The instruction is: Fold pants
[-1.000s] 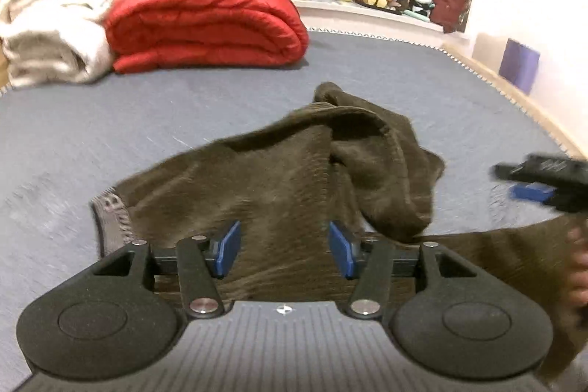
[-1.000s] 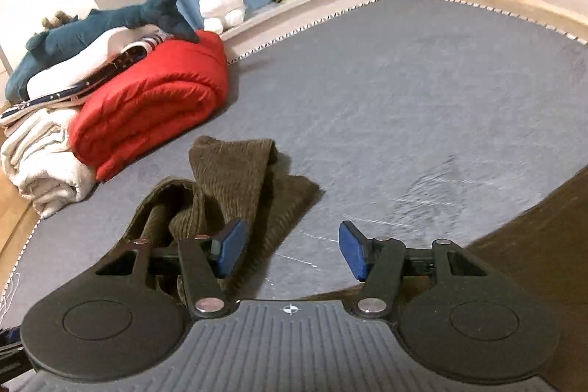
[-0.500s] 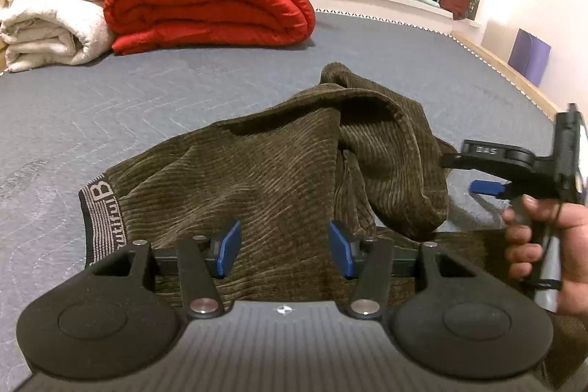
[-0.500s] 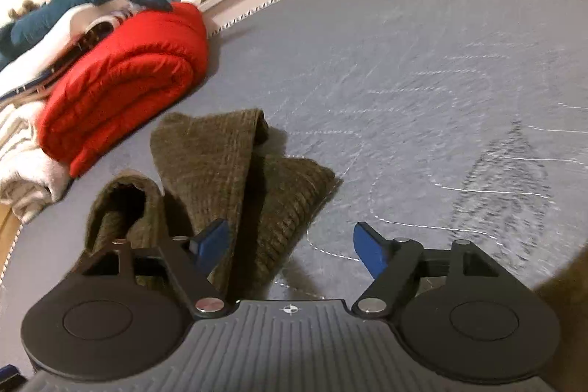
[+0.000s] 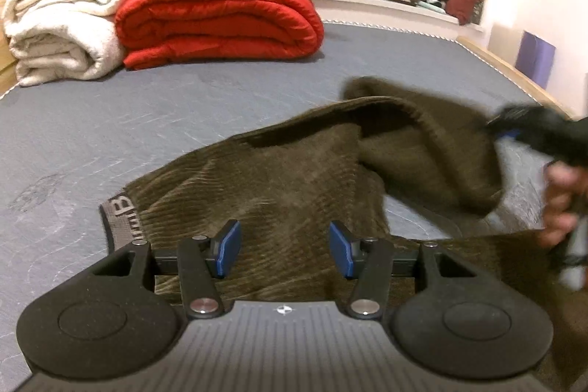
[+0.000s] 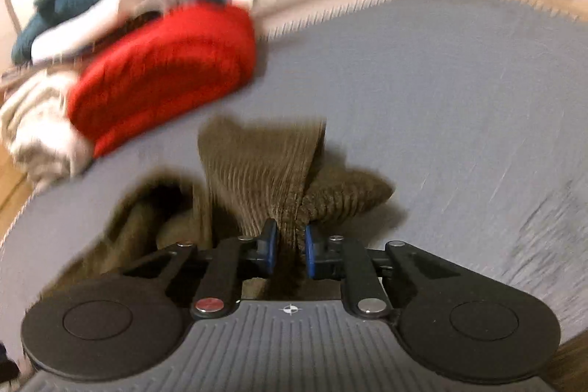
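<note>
On the grey mattress (image 5: 110,135), the pants (image 5: 279,179) are pinched by the right gripper (image 6: 288,247), while the left gripper (image 5: 284,247), jaws spread, should be closed on the waistband (image 5: 121,219) so the fold is kept even.

Left gripper (image 5: 284,248): jaws spread wide, blue pads (image 5: 228,247) apart, nothing between them. Right gripper (image 6: 288,247): jaws nearly closed, clamped on a bunched fold of the pants (image 6: 264,168). Right hand (image 5: 562,204) blurred around its handle.
</note>
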The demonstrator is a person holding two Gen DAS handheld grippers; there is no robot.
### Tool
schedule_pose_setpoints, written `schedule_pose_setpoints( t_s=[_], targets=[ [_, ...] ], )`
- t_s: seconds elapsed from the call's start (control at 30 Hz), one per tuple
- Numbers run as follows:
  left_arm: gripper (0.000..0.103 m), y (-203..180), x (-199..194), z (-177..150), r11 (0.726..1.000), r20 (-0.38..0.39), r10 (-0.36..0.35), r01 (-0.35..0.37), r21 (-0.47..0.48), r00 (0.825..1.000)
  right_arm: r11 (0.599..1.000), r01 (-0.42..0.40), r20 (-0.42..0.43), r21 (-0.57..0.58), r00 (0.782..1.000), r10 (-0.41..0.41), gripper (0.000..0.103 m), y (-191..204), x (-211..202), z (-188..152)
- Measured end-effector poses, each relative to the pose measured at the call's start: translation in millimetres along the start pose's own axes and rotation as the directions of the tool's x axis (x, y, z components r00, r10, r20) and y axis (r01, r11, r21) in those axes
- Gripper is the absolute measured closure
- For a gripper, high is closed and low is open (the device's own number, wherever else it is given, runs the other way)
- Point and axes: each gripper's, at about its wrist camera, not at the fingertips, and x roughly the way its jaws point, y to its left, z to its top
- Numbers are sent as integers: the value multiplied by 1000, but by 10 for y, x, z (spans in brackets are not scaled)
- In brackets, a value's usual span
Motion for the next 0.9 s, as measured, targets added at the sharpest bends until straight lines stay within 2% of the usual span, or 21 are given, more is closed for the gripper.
schedule_pose_setpoints(
  t_s=[0.1, 0.17, 0.23, 0.3, 0.33, 0.4, 0.43, 0.6, 0.7, 0.77, 0.83, 0.87, 0.9],
  targets=[
    [45, 83, -63, 26, 999, 7, 7, -6, -36, 1000, 998, 21, 156, 52, 987, -28, 88, -43, -477, 265],
    [45, 98, -97, 29, 999, 11, 11, -11, -43, 1000, 992, 93, 253, 83, 961, -112, 88, -106, -804, 391],
    [45, 89, -114, 27, 999, 8, 5, -5, -44, 1000, 972, 186, 299, 140, 928, -221, 88, -234, -1040, 435],
    [45, 77, -125, 31, 999, 5, -1, 2, -39, 1000, 940, 269, 273, 207, 907, -320, 88, -426, -1149, 420],
    [45, 65, -128, 32, 999, 4, -4, 4, -34, 1000, 930, 290, 235, 227, 910, -341, 87, -534, -1138, 409],
    [44, 46, -135, 42, 999, 4, -15, 15, -28, 1000, 932, 269, 140, 242, 941, -308, 86, -803, -1023, 370],
    [44, 37, -136, 42, 1000, 4, -17, 17, -27, 1000, 932, 260, 107, 253, 950, -294, 86, -929, -976, 341],
    [42, 54, -83, 45, 999, -2, -17, 17, -28, 1000, 932, 239, 32, 271, 966, -257, 84, -1228, -916, 258],
    [42, 181, -5, 71, 998, -15, -9, 8, -59, 1000, 907, 217, 4, 362, 972, -234, 82, -1381, -995, 264],
    [42, 276, 55, 79, 997, -24, 11, -12, -77, 1000, 882, 242, 7, 406, 964, -267, 76, -1469, -1085, 299],
    [42, 359, 108, 71, 995, -37, 28, -32, -96, 999, 844, 346, 20, 411, 922, -388, 64, -1553, -1162, 327],
    [42, 402, 130, 71, 994, -43, 33, -37, -107, 999, 827, 370, 26, 422, 907, -419, 64, -1603, -1197, 345],
    [42, 439, 146, 73, 992, -48, 35, -40, -116, 998, 820, 366, 33, 439, 906, -423, 64, -1659, -1219, 362]
  ],
)
